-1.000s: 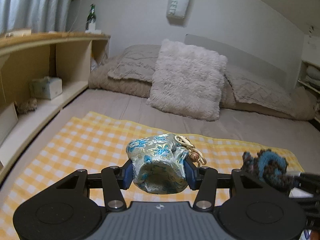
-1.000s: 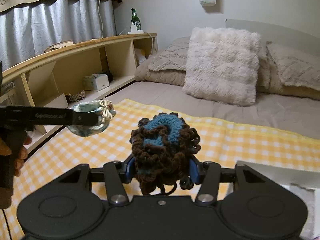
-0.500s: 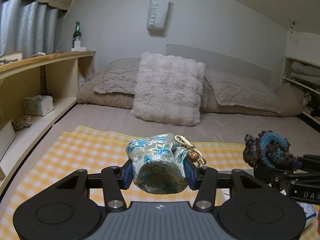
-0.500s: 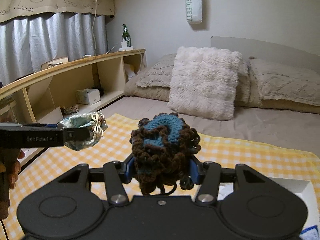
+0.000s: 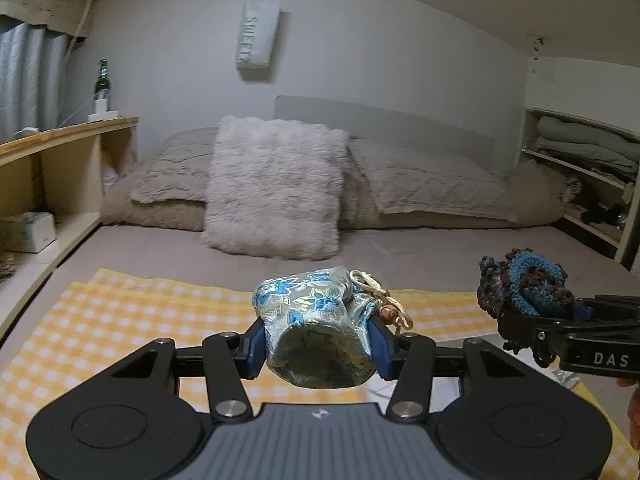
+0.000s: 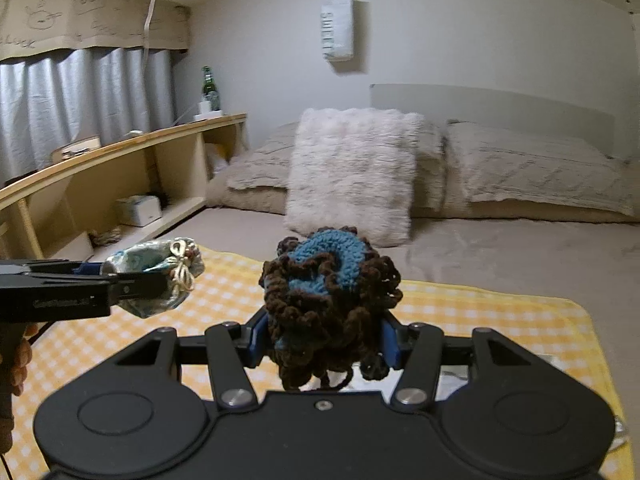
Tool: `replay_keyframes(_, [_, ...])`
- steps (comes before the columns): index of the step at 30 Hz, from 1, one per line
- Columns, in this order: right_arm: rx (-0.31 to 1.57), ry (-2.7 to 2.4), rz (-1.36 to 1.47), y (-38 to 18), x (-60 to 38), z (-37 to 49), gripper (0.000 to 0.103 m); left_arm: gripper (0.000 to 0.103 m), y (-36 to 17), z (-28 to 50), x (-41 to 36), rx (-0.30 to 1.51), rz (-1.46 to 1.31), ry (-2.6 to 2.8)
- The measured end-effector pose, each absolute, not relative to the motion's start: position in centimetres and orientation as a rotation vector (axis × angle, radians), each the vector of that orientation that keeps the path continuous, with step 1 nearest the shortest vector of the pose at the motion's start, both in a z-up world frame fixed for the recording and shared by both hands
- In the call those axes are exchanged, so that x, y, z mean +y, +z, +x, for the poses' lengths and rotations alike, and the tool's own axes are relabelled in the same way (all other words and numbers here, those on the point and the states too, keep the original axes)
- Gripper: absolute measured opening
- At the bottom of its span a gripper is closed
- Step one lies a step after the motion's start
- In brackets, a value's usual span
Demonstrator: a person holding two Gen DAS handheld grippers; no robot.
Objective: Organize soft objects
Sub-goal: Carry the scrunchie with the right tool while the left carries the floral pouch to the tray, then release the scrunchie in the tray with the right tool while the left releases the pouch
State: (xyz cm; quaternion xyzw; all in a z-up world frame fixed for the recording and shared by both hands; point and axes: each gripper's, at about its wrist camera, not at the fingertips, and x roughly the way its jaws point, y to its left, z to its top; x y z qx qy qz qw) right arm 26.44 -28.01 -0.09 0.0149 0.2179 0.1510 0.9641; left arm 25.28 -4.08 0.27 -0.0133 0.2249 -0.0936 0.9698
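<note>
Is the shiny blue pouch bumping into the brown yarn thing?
Apart. In the right wrist view, yellow checked cloth shows between the silk pouch and the crocheted piece.

Your left gripper point(image 5: 320, 346) has come up and levelled out: more wall and the hanging bag point(image 5: 257, 38) show above the bed, and less of the checkered cloth point(image 5: 120, 312). Your right gripper point(image 6: 326, 340) rose the same way. The crochet piece point(image 5: 524, 284) now sits higher and fuller at the right of your left view.
</note>
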Motion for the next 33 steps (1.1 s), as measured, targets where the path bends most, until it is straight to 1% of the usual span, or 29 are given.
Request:
replay_keyframes(18, [0.480, 0.072, 0.037, -1.9, -37.6, 28.3, 0.055, 0.052, -2.4, 29.7, -13.3, 0.501, -0.018, -0.331])
replay_keyframes(27, [0.562, -0.004, 0.005, -4.4, -40.7, 31.1, 0.055, 0.052, -5.6, 33.0, -16.8, 0.569, -0.023, -0.402])
replay_keyframes(33, [0.621, 0.012, -0.013, -6.2, -41.4, 33.0, 0.055, 0.052, -8.6, 36.0, -17.3, 0.637, 0.017, -0.413])
